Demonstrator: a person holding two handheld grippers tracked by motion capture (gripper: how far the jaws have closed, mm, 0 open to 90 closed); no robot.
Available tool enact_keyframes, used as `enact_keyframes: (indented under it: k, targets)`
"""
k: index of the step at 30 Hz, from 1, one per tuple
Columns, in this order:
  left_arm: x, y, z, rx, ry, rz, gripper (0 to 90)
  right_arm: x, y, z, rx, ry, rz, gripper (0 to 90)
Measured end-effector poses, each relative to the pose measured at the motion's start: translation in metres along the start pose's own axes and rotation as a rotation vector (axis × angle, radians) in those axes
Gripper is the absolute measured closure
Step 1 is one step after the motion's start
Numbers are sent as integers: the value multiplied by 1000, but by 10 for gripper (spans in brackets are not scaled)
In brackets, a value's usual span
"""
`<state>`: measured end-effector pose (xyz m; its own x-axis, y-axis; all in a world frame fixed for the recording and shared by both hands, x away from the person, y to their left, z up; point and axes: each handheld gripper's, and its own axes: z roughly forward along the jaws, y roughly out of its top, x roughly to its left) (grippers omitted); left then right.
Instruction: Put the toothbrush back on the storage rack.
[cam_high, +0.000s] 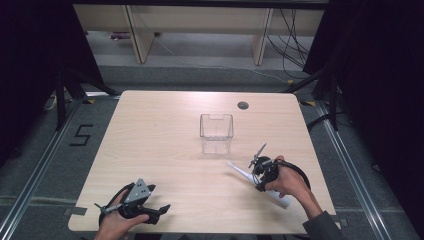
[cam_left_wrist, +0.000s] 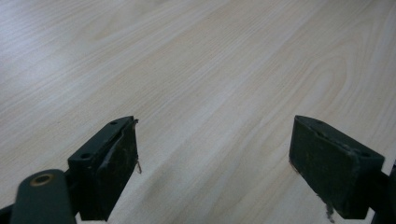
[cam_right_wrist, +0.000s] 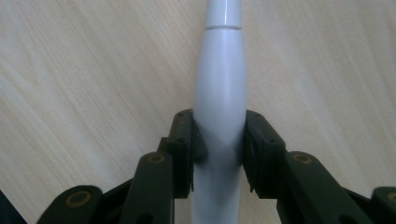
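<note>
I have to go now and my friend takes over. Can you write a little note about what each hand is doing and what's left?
Right hand-held gripper: shut on the white toothbrush-like handle, which lies low over the wooden table, near its right front.
Left hand-held gripper: open, nothing between its jaws, at the table's front left.
Clear plastic container: upright mid-table, looks empty.
Done: the handle is gripped.
Left, probably: lift it and put it into the container.
</note>
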<state>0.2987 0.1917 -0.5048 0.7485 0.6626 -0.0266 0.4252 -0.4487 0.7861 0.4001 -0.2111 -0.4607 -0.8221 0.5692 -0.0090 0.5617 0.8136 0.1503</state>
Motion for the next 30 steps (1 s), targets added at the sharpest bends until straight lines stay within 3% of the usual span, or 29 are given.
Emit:
enact_keyframes:
  k: [2,4,6,7,12,14,17,22,23,26,29,30]
  targets:
    - [0,0,0,7,-6,2,149,-5,-5,-5,-42,-19,-18,671]
    - [0,0,0,2,1,2,150,-3,-7,-13,-74,-20,25,671]
    - [0,0,0,2,1,0,150,-7,-11,-20,-116,-19,11,671]
    - [2,0,0,12,16,15,150,-6,-13,-23,-135,-18,36,671]
    - [2,0,-1,23,16,18,150,-13,-20,-38,-224,-30,64,671]
    - [2,0,-1,23,0,13,150,-14,-21,-43,-265,-23,95,671]
    - [2,0,0,16,20,16,150,-18,-21,-48,-333,-17,98,671]
    - [0,0,0,-3,5,-7,150,-22,-20,-50,-456,6,155,671]
    - [0,0,0,-3,5,-7,150,-24,-20,-51,-485,-25,141,671]
    - [1,0,-2,10,4,4,150,-25,-19,-53,-526,-46,116,671]
    - [1,0,-1,8,2,11,150,-24,-18,-55,-573,-56,120,671]
    - [0,0,-1,8,1,11,150,-23,-18,-57,-563,-59,137,671]
